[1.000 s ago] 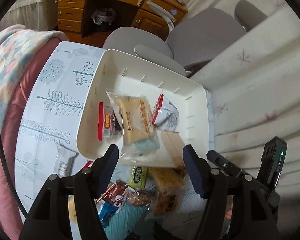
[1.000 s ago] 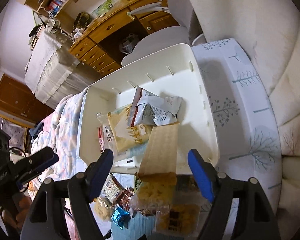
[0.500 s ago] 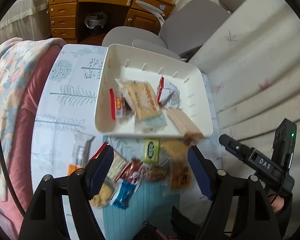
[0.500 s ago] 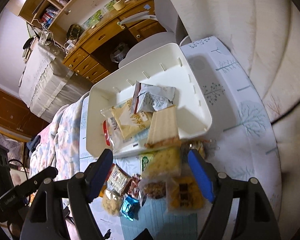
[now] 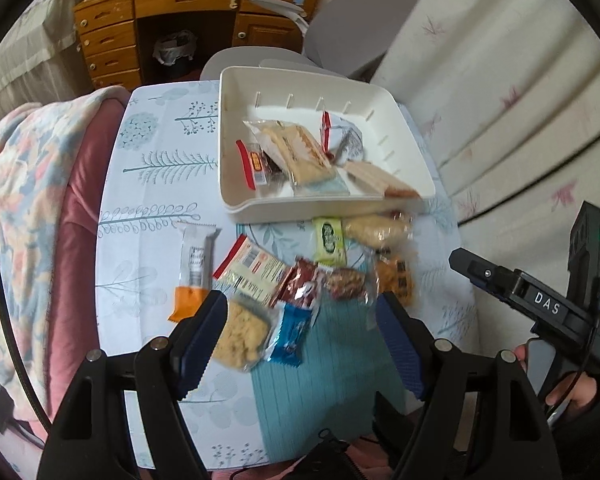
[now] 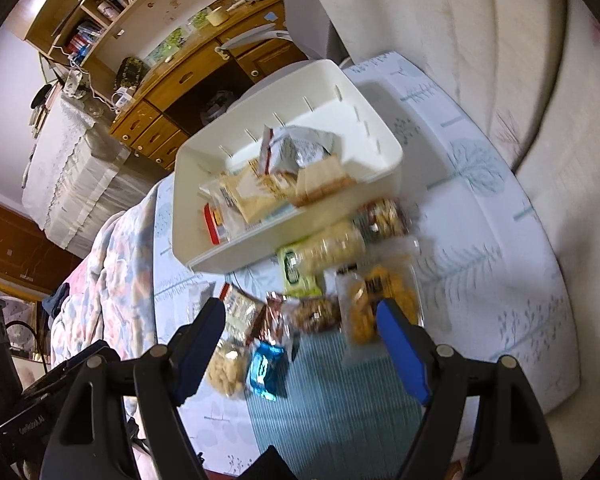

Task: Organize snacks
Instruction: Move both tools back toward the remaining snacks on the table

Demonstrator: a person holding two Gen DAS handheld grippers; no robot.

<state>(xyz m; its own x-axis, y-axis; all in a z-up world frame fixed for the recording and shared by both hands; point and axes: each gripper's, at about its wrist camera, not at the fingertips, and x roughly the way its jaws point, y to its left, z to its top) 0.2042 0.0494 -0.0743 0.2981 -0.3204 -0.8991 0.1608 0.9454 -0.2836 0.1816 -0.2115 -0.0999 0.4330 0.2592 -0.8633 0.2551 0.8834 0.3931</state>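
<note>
Both grippers empty, agape above snack pile (image 5: 300,276); 4 packets in bin (image 5: 404,132).

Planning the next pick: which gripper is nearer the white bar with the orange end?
Left. The left gripper hovers with one finger beside the white bar; the right gripper is past the opposite side of the snack pile.

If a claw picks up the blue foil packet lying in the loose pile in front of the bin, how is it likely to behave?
The blue foil packet looks small and flat, so it is probably light. Its shiny wrapper suggests it may slip between pads and crumple rather than stay stiff. It lies partly under the red-brown packet, so lifting it would likely shift that neighbour.
</note>
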